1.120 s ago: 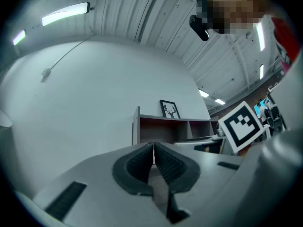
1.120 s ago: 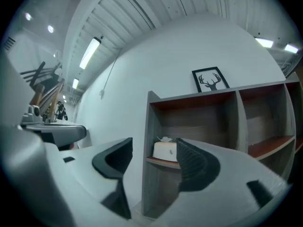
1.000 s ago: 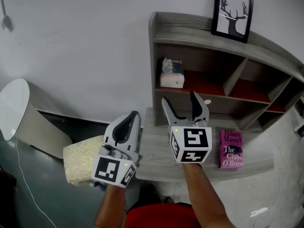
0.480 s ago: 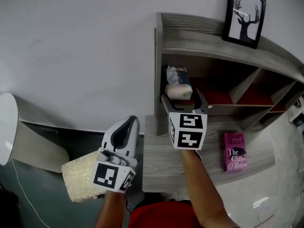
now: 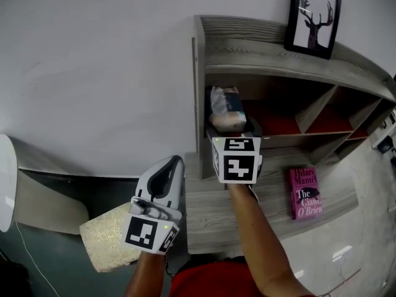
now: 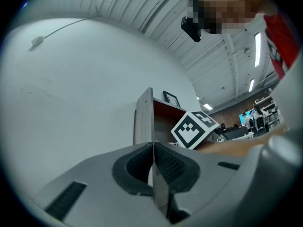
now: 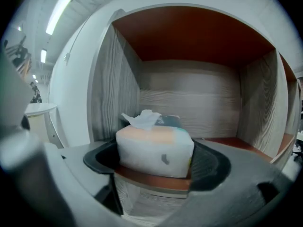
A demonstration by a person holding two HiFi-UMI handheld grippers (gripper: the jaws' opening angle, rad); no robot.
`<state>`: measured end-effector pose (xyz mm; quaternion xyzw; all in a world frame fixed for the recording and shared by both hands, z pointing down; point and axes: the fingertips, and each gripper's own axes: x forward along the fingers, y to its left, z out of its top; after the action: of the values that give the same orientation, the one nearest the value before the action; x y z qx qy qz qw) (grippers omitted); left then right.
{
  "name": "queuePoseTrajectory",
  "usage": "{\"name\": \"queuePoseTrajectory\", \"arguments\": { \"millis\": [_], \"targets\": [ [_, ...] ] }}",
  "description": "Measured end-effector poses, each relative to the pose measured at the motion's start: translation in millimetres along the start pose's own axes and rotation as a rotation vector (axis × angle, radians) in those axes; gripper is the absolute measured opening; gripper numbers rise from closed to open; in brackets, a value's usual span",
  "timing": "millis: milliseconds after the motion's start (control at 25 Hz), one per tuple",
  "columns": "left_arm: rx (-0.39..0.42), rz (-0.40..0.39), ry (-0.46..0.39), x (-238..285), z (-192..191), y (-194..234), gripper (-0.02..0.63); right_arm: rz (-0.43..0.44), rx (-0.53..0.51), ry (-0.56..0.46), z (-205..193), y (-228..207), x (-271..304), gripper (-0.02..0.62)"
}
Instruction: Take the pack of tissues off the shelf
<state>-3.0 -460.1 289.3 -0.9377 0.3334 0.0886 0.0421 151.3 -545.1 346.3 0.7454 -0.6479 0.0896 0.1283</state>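
The pack of tissues, white with a tissue sticking out of its top, stands at the left end of the red-lined shelf. My right gripper reaches into that compartment. Its jaws are opening and flank the pack, one on each side. In the right gripper view the pack sits on the shelf board between the dark pads, with slim gaps at both sides. My left gripper hangs low beside the shelf unit, shut and empty; its pads meet.
A pink book lies on the lower wooden ledge. A framed deer picture stands on top of the unit. A beige textured cushion lies lower left. A wooden divider closes the compartment on the right.
My right gripper has moved forward and up into the shelf compartment, and its jaws have spread around the tissue pack. The left gripper has stayed low and shut.
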Motion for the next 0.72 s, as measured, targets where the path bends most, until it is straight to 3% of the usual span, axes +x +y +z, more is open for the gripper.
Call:
{"name": "queuePoseTrajectory", "arguments": {
  "millis": [360, 720],
  "targets": [
    [0.003, 0.021, 0.004, -6, -1, -6, 0.012, 0.04, -0.005, -0.128, 11, -12, -29, 0.4],
    [0.002, 0.015, -0.015, -6, 14, -57, 0.012, 0.224, 0.036, -0.315, 30, -35, -130, 0.4]
  ]
}}
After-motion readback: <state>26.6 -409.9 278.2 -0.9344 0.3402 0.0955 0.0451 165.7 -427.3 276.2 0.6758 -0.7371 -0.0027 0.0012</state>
